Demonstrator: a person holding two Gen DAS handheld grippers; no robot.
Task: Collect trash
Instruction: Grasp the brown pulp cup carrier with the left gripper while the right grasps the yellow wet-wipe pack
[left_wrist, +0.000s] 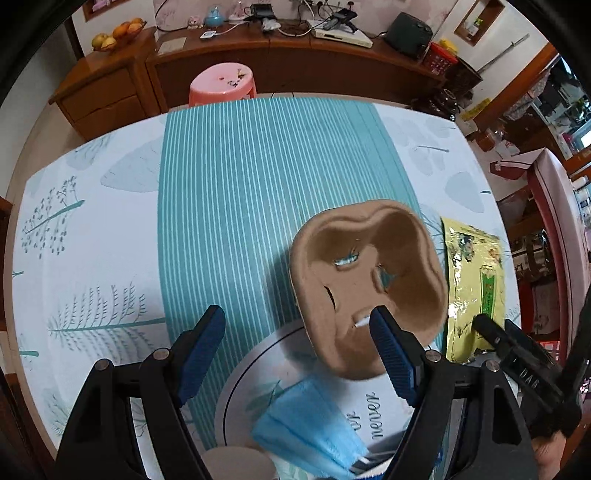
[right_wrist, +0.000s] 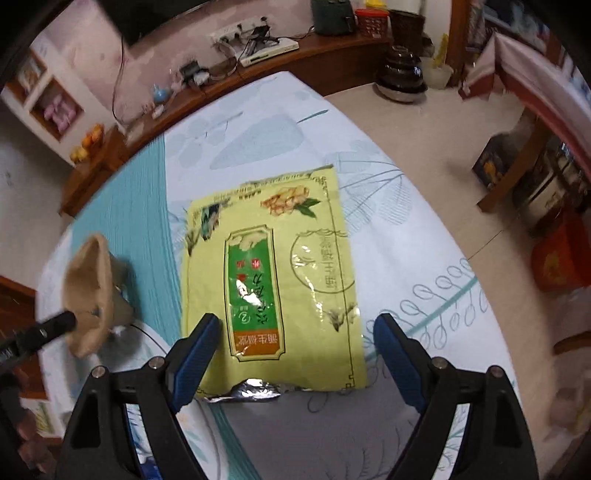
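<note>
A brown pulp cup carrier (left_wrist: 369, 280) hangs tilted in the air over the table, just in front of my left gripper (left_wrist: 297, 325), whose jaws stand wide open; the carrier touches the right finger (left_wrist: 391, 354). It also shows at the left of the right wrist view (right_wrist: 92, 291), next to a black finger tip (right_wrist: 55, 325). A blue face mask (left_wrist: 310, 424) lies on a white round tray (left_wrist: 258, 358) below the left gripper. A yellow foil packet (right_wrist: 273, 284) lies flat on the cloth; my right gripper (right_wrist: 295, 332) is open just above its near edge. The packet also shows in the left wrist view (left_wrist: 476, 280).
The table carries a teal striped and leaf-print cloth (left_wrist: 258, 184). A pink stool (left_wrist: 221, 83) stands beyond its far edge, before a wooden sideboard (left_wrist: 295, 51) with cables and devices. A brown round lid (left_wrist: 240, 463) shows at the bottom edge. Floor and furniture lie to the right (right_wrist: 443, 129).
</note>
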